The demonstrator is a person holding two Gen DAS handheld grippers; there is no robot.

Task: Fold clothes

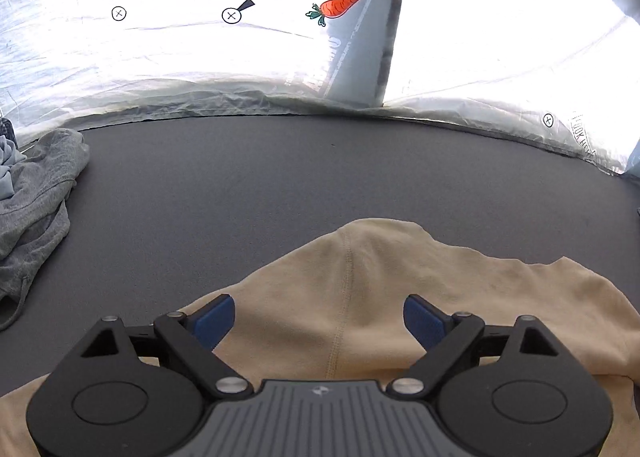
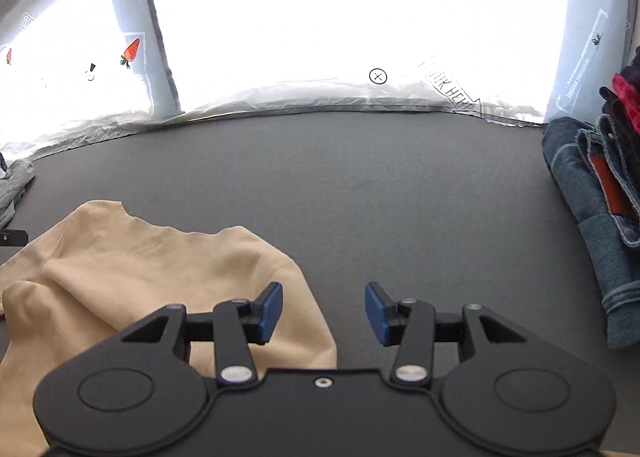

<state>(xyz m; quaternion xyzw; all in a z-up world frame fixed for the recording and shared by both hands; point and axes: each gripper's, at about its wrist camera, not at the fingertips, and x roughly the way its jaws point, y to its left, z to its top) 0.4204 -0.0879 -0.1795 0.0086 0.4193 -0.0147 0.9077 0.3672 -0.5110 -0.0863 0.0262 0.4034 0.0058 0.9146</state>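
A beige garment (image 1: 360,297) lies crumpled on the dark grey table (image 1: 280,177), a stitched seam running down its middle. My left gripper (image 1: 319,319) is open above it, the blue pads wide apart on either side of the seam, holding nothing. In the right wrist view the same beige garment (image 2: 140,269) lies at lower left. My right gripper (image 2: 324,311) is open over the garment's right edge: its left pad is above the cloth, its right pad above the bare table (image 2: 360,185). It holds nothing.
A crumpled grey garment (image 1: 36,201) lies at the table's left edge. Folded denim clothes (image 2: 592,217) with red items behind them are stacked at the right edge. A bright white printed sheet (image 1: 200,57) with carrot pictures backs the table's far edge.
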